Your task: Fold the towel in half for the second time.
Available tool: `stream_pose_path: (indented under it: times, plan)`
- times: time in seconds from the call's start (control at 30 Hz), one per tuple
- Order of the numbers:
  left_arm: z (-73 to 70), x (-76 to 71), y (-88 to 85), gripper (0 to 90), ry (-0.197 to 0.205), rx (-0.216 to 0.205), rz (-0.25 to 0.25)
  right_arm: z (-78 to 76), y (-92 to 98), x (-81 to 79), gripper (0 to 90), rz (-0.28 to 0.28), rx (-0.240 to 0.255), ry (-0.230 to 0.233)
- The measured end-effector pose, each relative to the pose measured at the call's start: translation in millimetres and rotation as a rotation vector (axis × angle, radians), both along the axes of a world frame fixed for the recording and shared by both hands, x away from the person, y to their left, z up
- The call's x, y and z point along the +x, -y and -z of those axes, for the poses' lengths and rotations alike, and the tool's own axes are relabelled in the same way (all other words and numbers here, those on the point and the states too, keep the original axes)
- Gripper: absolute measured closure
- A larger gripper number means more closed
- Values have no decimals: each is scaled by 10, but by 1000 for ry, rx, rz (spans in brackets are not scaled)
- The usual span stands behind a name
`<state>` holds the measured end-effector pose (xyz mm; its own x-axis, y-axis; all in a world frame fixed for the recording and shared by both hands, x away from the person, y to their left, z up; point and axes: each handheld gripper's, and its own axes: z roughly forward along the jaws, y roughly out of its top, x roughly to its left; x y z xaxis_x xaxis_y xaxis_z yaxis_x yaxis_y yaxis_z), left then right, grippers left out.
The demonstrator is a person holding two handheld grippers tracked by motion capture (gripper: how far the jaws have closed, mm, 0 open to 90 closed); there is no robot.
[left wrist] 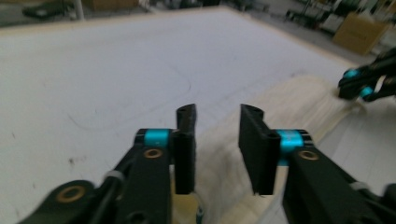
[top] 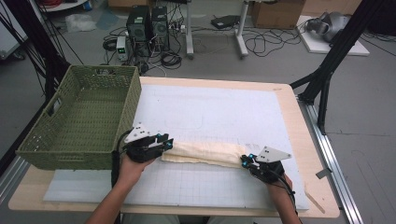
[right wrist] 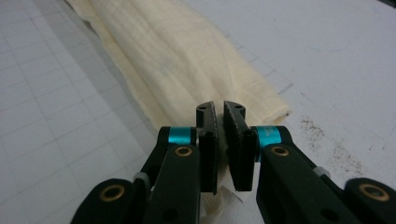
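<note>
A cream cloth [top: 205, 154], folded into a long strip, lies across the near part of the white grid mat [top: 210, 107]. My left gripper [top: 167, 141] is at the strip's left end. In the left gripper view its jaws [left wrist: 217, 116] stand apart, the cloth [left wrist: 299, 100] runs on beyond them, and the pads do not press it. My right gripper [top: 245, 160] is at the right end. In the right gripper view its jaws [right wrist: 220, 109] are nearly together, pinching the cloth's [right wrist: 177, 56] end. The right gripper [left wrist: 359, 84] also appears far off in the left gripper view.
A green woven basket [top: 126, 112] stands on the table's left side, close to my left gripper. The mat covers most of the wooden table [top: 299, 140]. Computers, cables and a cardboard box sit on the floor beyond the table's far edge.
</note>
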<state>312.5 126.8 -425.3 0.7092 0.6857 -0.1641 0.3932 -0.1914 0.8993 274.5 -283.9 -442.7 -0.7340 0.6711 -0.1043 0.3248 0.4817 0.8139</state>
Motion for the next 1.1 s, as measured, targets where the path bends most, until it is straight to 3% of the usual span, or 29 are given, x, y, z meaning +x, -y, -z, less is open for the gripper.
stream_pose_path:
  times: [0.13,0.23,0.3,0.4,0.5,0.53,0.67,0.73,0.83,0.93,1.03,1.1]
  plan:
    - [167,23,54,766,-73,88,-5,-13,21,-11,819,3,12,-11]
    - [230,22,69,756,-87,130,-12,-44,46,-20,755,19,34,-16]
    - [238,18,82,747,-84,140,-15,-111,65,-29,658,49,72,-3]
    - [243,13,100,730,-83,155,-16,-303,77,-52,553,99,168,44]
    - [248,14,105,725,-84,159,-16,-442,-23,-43,538,128,200,74]
    - [248,14,104,724,-85,156,-17,-455,-82,-30,551,135,210,62]
    - [248,16,97,723,-88,154,-14,-404,-356,108,601,126,169,28]
    - [249,17,94,723,-90,150,-14,-320,-531,210,617,116,121,7]
    - [251,17,87,722,-92,142,-18,-146,-668,302,643,115,44,-60]
    - [254,23,76,726,-102,138,-21,10,-637,270,649,120,-10,-82]
    - [254,28,79,732,-106,147,-21,71,-479,211,632,150,22,-85]
    - [256,30,80,734,-108,147,-25,56,-381,199,626,173,3,-79]
